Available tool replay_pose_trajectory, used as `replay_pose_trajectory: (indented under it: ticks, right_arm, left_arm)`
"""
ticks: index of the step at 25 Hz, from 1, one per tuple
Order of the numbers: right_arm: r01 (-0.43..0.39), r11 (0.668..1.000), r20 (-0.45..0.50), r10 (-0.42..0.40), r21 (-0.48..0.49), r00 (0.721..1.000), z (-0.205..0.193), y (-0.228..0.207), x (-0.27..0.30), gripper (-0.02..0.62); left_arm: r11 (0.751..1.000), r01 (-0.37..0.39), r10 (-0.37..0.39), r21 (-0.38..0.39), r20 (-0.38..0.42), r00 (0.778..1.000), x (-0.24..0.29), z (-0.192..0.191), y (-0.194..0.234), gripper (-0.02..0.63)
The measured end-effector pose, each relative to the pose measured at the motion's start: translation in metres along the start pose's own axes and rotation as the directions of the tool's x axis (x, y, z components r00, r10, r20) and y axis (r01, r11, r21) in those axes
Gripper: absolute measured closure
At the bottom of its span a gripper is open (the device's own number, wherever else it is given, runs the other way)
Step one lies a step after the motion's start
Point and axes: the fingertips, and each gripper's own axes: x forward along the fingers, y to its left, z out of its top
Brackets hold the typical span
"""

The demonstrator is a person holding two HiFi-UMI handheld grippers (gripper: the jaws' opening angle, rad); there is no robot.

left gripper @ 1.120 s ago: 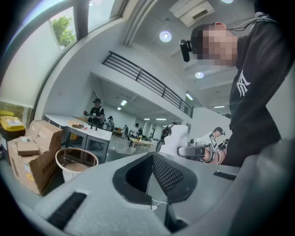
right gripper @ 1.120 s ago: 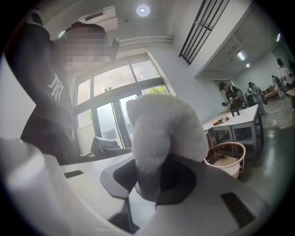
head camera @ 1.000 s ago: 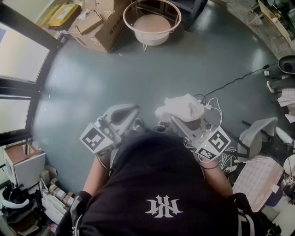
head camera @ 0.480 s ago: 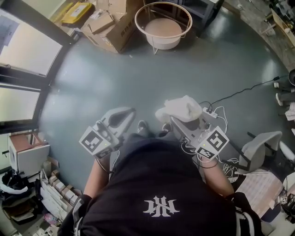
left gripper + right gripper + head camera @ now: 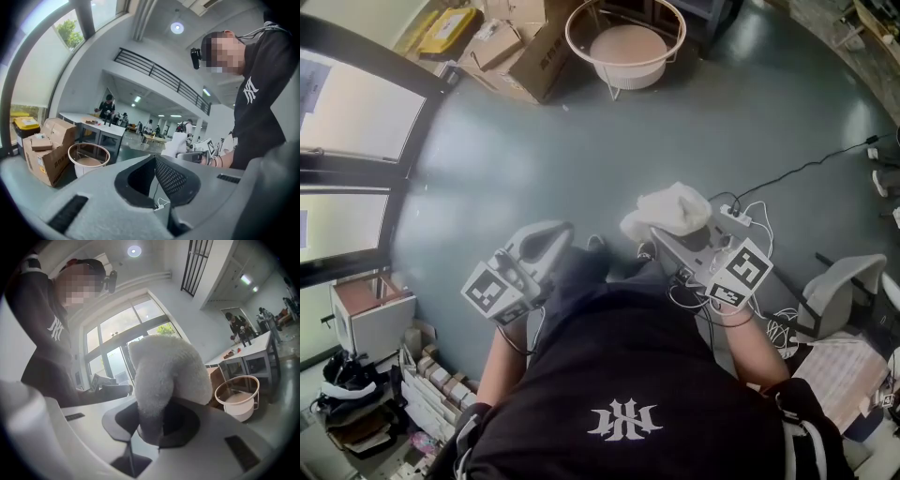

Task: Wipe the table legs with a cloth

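Observation:
A fluffy white cloth bulges out of my right gripper, which is shut on it in front of the person's body. In the right gripper view the cloth hides the jaw tips of the right gripper. My left gripper is held level with it on the left, shut with nothing in it; the left gripper's jaw tips meet. A round white stand with a wire ring is far ahead on the grey floor, and shows too in both gripper views.
Cardboard boxes lie left of the stand. A power strip with cables and a grey chair are on the right. Window frames and a small box line the left. Grey tables with people stand farther off.
The head view has drifted a little as the person steps; the round stand sits slightly higher in it. Both grippers keep their pose, the right one nudged rightward with the cloth.

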Motion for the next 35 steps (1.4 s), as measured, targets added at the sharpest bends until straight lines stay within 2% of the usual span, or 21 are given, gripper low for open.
replay_pose_trajectory:
  ticks: [5,11,15,20,24,27,31,35]
  right_arm:
    - [0.035,0.999,-0.01,-0.035,0.006,0.999,0.002,-0.022,0.016,0.515]
    - [0.149,0.988,-0.043,-0.148,0.038,0.988,0.009,-0.065,0.043,0.515]
    - [0.201,0.979,-0.069,-0.198,0.027,0.978,0.029,-0.093,0.085,0.515]
    - [0.225,0.974,-0.105,-0.22,0.037,0.97,0.048,-0.119,0.15,0.515]
    - [0.264,0.963,-0.161,-0.252,0.058,0.954,0.052,-0.135,0.195,0.515]
    - [0.288,0.957,-0.159,-0.278,0.042,0.947,0.067,-0.141,0.2,0.515]
    - [0.329,0.944,-0.167,-0.32,0.032,0.933,0.073,-0.158,0.205,0.515]
    - [0.34,0.939,-0.183,-0.324,0.059,0.928,0.071,-0.194,0.188,0.515]
  left_arm:
    - [0.999,0.039,-0.04,-0.019,-0.026,0.999,0.01,-0.007,0.024,0.601]
    - [0.991,0.125,-0.126,-0.04,-0.004,0.992,0.04,0.005,0.08,0.601]
    - [0.987,0.159,-0.159,-0.036,0.015,0.987,0.05,0.022,0.135,0.601]
    - [0.981,0.186,-0.184,-0.054,0.037,0.982,0.052,0.044,0.207,0.601]
    - [0.976,0.184,-0.176,-0.112,0.082,0.981,0.048,0.05,0.264,0.601]
    - [0.966,0.209,-0.198,-0.15,0.087,0.976,0.058,0.049,0.285,0.601]
    - [0.961,0.232,-0.223,-0.152,0.074,0.972,0.084,0.052,0.324,0.601]
    - [0.962,0.236,-0.23,-0.139,0.054,0.972,0.133,0.053,0.335,0.601]
